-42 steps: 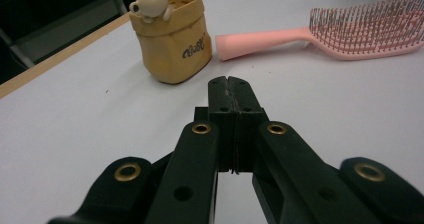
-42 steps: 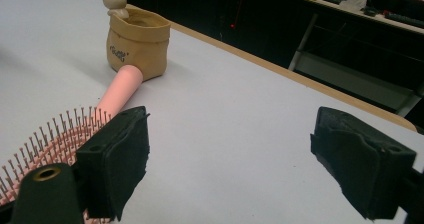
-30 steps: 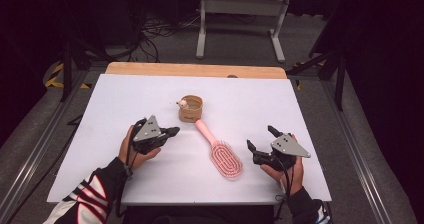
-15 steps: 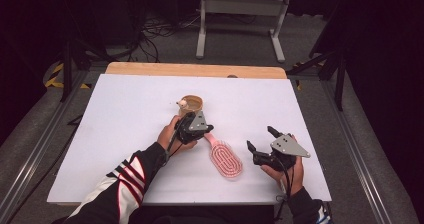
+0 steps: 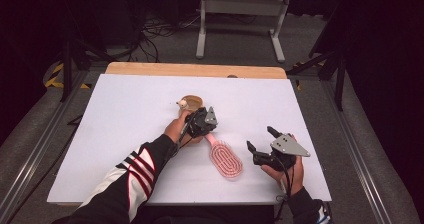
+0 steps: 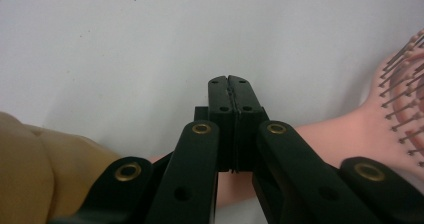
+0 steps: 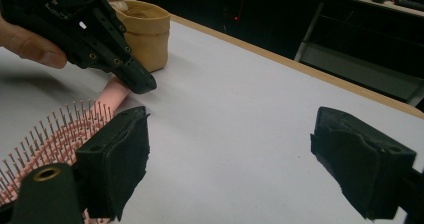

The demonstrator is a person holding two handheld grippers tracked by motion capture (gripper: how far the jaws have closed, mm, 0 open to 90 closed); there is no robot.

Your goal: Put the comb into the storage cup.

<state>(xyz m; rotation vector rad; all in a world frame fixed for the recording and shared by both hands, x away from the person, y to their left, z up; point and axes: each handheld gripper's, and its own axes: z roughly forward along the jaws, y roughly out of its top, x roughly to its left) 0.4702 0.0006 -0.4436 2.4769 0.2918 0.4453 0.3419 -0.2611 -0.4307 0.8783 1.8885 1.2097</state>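
Bare white table (image 5: 125,129) lies open left and far right; the tan pot (image 5: 191,103) blocks just beyond the pink hairbrush (image 5: 226,158).

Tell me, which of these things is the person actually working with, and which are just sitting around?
In use:
- brush, pink, its handle under the left gripper
- left gripper, jaws shut
- right gripper, jaws open, waiting beside the brush

Lying about:
- cup, tan, behind the left gripper
- table, white
- stand on the floor beyond
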